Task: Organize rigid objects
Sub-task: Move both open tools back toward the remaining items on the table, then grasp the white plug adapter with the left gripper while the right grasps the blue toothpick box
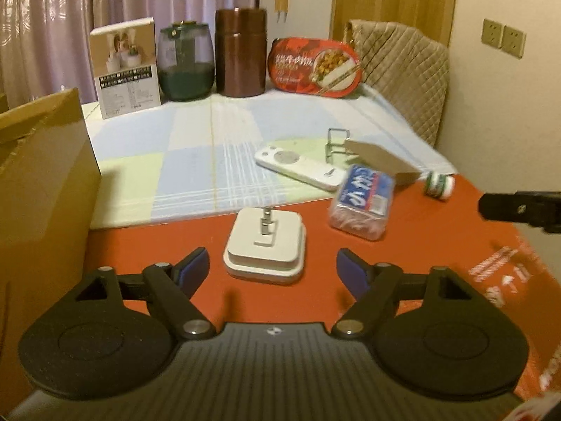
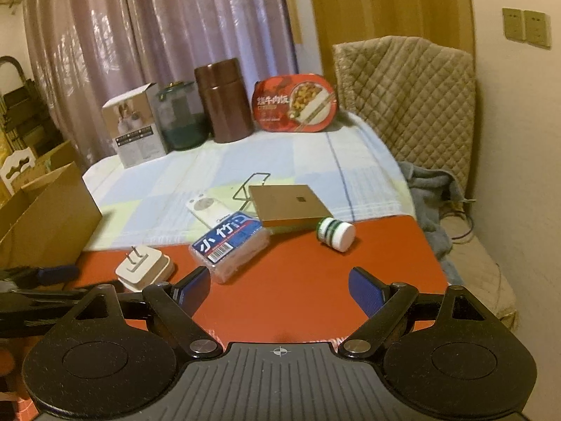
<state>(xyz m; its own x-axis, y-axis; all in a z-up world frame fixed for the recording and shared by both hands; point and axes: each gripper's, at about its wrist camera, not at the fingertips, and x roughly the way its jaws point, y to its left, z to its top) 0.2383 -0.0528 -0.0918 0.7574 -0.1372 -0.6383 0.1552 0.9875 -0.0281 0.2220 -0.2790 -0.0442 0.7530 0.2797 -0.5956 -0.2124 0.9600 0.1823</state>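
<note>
A white plug charger lies prongs-up on the red mat, just ahead of my left gripper. The left jaws stand open on either side of its near edge, and the pads do not touch it. My right gripper is open over bare red mat, nothing between its fingers. Ahead of it lie a clear box with a blue label, a small white-and-green bottle on its side, a flat brown box, a white remote and a wire stand.
An open cardboard box stands at the left edge. At the back stand a white carton, a green jar, a brown canister and a red food tray. A quilted chair is at the right.
</note>
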